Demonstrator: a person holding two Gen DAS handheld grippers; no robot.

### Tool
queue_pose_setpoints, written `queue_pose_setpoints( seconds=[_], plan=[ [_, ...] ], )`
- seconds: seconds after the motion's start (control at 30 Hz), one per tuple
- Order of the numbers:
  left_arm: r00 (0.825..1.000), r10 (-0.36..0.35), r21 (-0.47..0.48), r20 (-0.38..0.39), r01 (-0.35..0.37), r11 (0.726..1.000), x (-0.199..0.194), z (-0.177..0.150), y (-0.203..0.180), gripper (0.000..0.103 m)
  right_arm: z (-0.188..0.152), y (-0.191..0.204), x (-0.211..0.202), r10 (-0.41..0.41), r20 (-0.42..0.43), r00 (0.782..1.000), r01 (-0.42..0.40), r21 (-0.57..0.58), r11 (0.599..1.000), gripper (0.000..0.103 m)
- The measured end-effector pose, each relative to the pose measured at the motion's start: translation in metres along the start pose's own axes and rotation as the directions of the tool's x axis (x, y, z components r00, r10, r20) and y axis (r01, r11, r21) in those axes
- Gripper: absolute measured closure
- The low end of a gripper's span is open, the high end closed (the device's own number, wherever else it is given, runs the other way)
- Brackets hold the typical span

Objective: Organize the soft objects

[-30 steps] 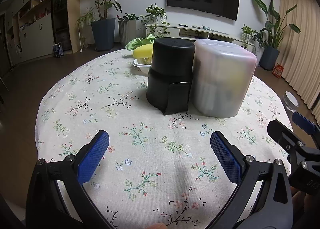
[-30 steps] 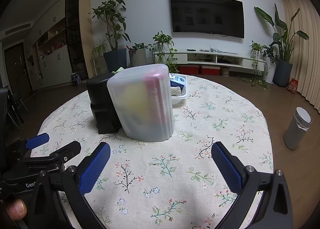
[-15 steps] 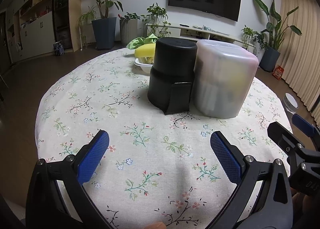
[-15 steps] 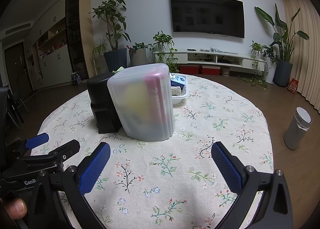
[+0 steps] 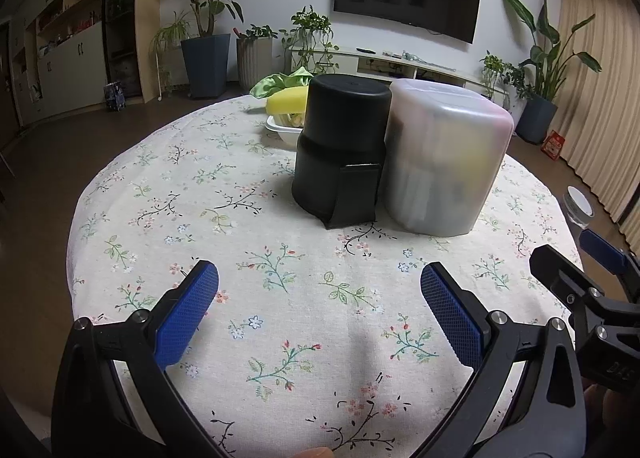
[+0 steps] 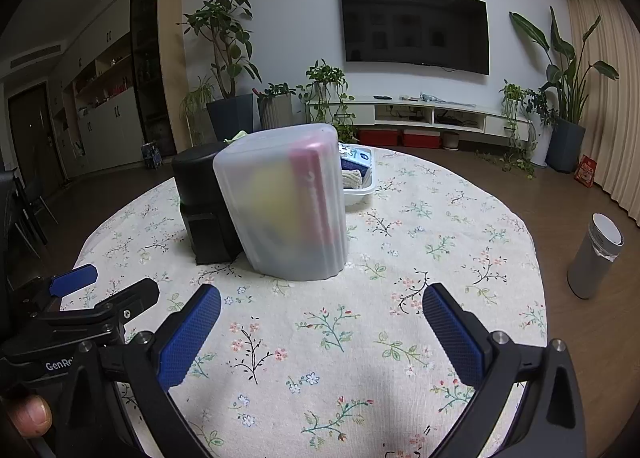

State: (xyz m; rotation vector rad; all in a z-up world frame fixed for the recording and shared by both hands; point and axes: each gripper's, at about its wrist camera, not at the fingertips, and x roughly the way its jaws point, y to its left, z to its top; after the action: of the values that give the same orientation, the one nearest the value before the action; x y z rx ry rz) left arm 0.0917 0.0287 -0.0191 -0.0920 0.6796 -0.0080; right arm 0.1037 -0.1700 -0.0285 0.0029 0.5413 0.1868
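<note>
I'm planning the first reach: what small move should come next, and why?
Probably move the right gripper forward toward the frosted bin. Both grippers are open, empty and short of it, the left gripper too, and the soft items sit in the white tray behind.

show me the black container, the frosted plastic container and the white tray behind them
black container [image 5: 344, 130], left wrist view, upper front wall
frosted plastic container [image 6: 280, 210], right wrist view, front wall
white tray [image 6: 362, 191], right wrist view, near rim
</note>
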Motion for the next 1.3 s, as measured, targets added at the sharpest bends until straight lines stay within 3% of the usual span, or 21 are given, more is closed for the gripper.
queue_pose_setpoints(
  seconds=[0.73, 1.3],
  plan=[
    [1.000, -0.019, -0.015, -0.011, 0.018, 1.000, 0.0017, -0.0018, 0.0018, 0.000, -0.0057, -0.0017, 0.0016, 0.004, -0.011, 1.000, -0.004, 0.001, 1.000, 0.000],
    [1.000, 0.012, -0.002, 0.005, -0.012, 1.000, 0.0007, -0.0013, -0.0018, 0.000, -0.0059, -0.0048, 0.0025, 0.009, -0.026, 1.000, -0.009, 0.001, 1.000, 0.000]
  ],
)
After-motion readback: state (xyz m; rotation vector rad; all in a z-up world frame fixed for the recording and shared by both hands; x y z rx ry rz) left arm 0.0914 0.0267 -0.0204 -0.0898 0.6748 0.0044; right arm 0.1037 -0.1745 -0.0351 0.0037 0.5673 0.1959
